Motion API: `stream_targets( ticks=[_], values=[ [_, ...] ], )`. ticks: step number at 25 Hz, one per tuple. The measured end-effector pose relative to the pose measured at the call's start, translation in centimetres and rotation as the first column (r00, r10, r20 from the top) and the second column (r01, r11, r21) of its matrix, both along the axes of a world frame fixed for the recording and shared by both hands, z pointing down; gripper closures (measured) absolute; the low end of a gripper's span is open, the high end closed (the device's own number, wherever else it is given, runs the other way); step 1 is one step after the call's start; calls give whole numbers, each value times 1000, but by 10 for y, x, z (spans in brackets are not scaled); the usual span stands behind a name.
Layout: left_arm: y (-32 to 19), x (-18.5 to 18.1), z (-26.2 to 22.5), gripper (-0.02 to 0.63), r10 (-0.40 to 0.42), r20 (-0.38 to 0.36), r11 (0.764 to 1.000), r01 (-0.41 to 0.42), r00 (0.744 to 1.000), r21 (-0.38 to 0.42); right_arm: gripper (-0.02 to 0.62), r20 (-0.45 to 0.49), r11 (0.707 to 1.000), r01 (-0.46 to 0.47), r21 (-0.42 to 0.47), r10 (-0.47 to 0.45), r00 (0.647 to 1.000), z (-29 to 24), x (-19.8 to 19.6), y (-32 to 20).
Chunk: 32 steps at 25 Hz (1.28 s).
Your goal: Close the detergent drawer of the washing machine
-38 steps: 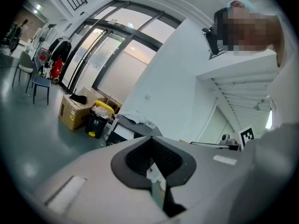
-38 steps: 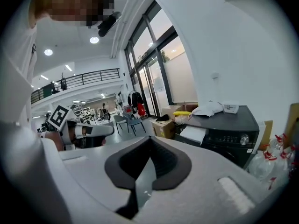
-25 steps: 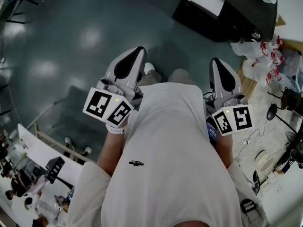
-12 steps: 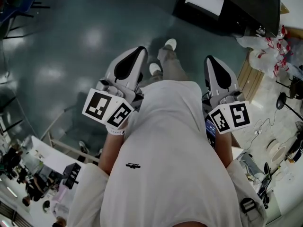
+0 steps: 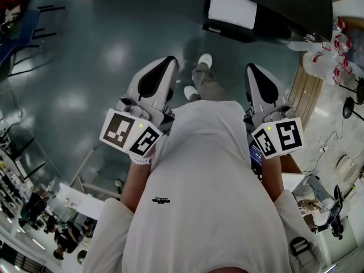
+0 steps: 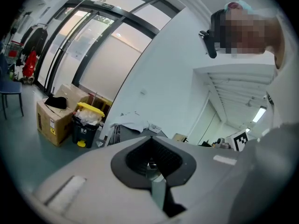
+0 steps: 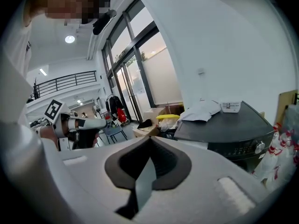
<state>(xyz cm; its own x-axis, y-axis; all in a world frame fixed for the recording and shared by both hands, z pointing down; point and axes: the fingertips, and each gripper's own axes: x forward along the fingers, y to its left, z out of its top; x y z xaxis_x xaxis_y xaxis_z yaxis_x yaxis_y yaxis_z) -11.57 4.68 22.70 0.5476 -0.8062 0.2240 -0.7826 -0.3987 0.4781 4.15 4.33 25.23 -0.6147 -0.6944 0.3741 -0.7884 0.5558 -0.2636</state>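
Glossy grey-green concrete floor [image 5: 85,67] fills most of the head view, with glass walls and clutter beyond in the gripper views. A dark, box-shaped washing machine [image 5: 284,10] stands ahead and to the right, well apart from the person in a white shirt [image 5: 210,198]. Its detergent drawer cannot be made out in any view.

The left gripper [image 5: 169,60] and right gripper [image 5: 253,68] are both held at waist height. Each has its grey jaws pressed together with nothing between them.

A crumpled white cloth [image 7: 201,110] lies on the machine's top.

The main risk, as I judge it, is the approach. White plastic bags [image 5: 348,61] lie just beside the machine and could catch a foot. A narrow closed tip could also slide off the drawer front, leaving it ajar.
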Motion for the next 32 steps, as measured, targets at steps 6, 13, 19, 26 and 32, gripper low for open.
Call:
stream_targets(
  ticks=[6, 13, 19, 26, 32],
  values=[
    [-53, 32, 5, 591, 90, 17, 996, -89, 996, -25, 603, 13, 998, -67, -4, 67, 998, 4, 24, -46],
    [-95, 72, 6, 591, 198, 75, 980, -194, 977, -55, 603, 69, 989, -147, -32, 149, 986, 14, 58, -87],
    [-108, 92, 14, 591, 305, 113, 949, -292, 946, -115, 603, 110, 973, -228, -43, 232, 967, 18, 75, -105],
    [-131, 112, 21, 591, 455, 118, 887, -437, 883, -151, 603, 109, 917, -387, -100, 397, 911, 33, 96, -95],
    [-149, 111, 26, 591, 569, 113, 819, -549, 814, -165, 603, 97, 878, -479, -22, 478, 873, 41, 86, -90]
  ],
)
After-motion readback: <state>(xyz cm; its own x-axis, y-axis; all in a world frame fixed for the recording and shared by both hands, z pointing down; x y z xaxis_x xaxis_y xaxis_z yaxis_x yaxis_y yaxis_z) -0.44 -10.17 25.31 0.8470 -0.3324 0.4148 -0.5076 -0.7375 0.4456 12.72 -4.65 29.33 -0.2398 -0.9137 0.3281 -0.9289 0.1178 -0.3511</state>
